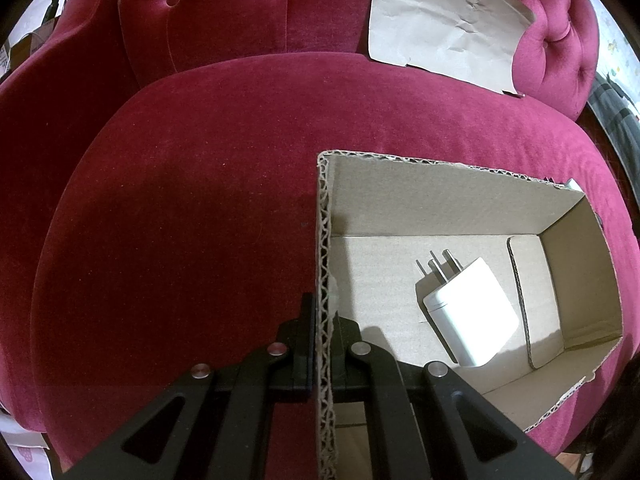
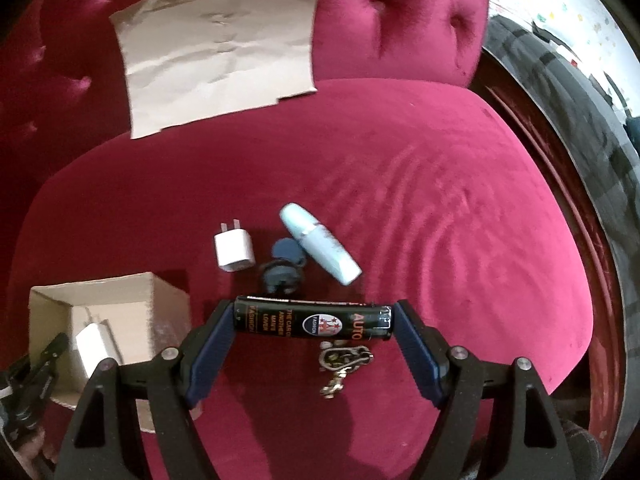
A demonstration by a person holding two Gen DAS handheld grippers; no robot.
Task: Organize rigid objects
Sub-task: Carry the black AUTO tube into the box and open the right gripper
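Two grippers in view. Right gripper [image 2: 314, 326] is spread wide with a black cylindrical can [image 2: 314, 322] lying crosswise between its blue pads [image 2: 416, 354], each end against a pad; firm grip or only contact, cannot tell. Just beyond the can: a black round cap-like piece [image 2: 280, 276], a small white charger [image 2: 234, 251] and a pale blue smooth tube [image 2: 320, 250] lying on its side. Just under the can, nearer the gripper, a metal key clip [image 2: 340, 362]. Left gripper [image 1: 323, 336] is pinched tight on the corrugated near wall of an open cardboard box [image 1: 400, 196], one finger inside, one outside. A larger white glossy charger [image 1: 468, 312] lies flat on the box floor, ahead-right of the fingers. All rest on a crimson velvet tufted sofa [image 1: 200, 200]; creased brown paper [image 2: 220, 48] leans on the backrest.
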